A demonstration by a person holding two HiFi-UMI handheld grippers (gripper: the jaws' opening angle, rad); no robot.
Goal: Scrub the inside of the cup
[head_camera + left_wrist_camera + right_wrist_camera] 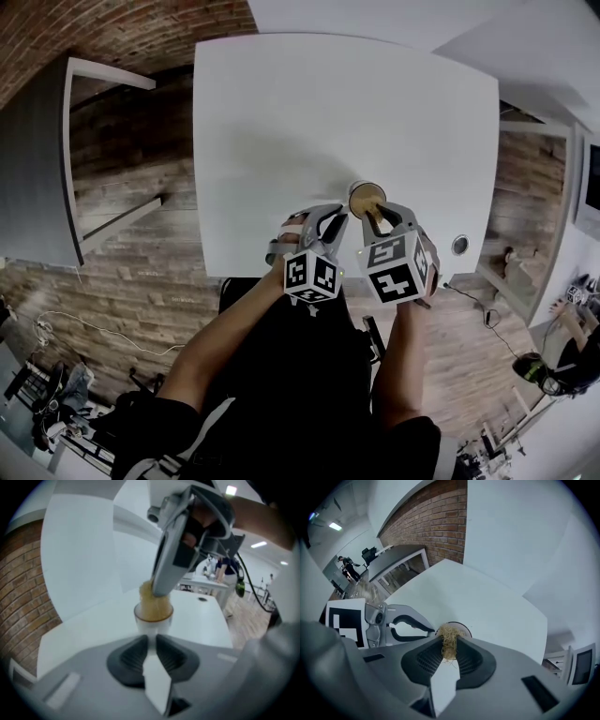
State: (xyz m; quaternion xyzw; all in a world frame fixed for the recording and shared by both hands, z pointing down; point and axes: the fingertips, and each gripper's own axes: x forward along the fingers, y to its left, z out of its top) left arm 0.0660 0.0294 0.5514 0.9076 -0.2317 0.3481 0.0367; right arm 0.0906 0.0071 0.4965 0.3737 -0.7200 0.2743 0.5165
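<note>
A small clear cup (367,192) stands near the front edge of the white table (309,112). A straw-coloured fibrous scrubber (152,605) fills its mouth. My right gripper (379,222) comes down from above, shut on the scrubber (449,638), whose tuft shows between its pads. The tuft's far end sits in the cup (464,629). My left gripper (336,218) is at the cup's left side. Its jaws are drawn close together on the wall of the cup (152,621). In the right gripper view the left gripper (433,631) touches the rim with its tips.
A round grommet hole (459,245) sits in the table at the right of the cup. A grey desk (37,159) stands at the left over a wooden floor (131,202). A person (572,361) sits at the far right.
</note>
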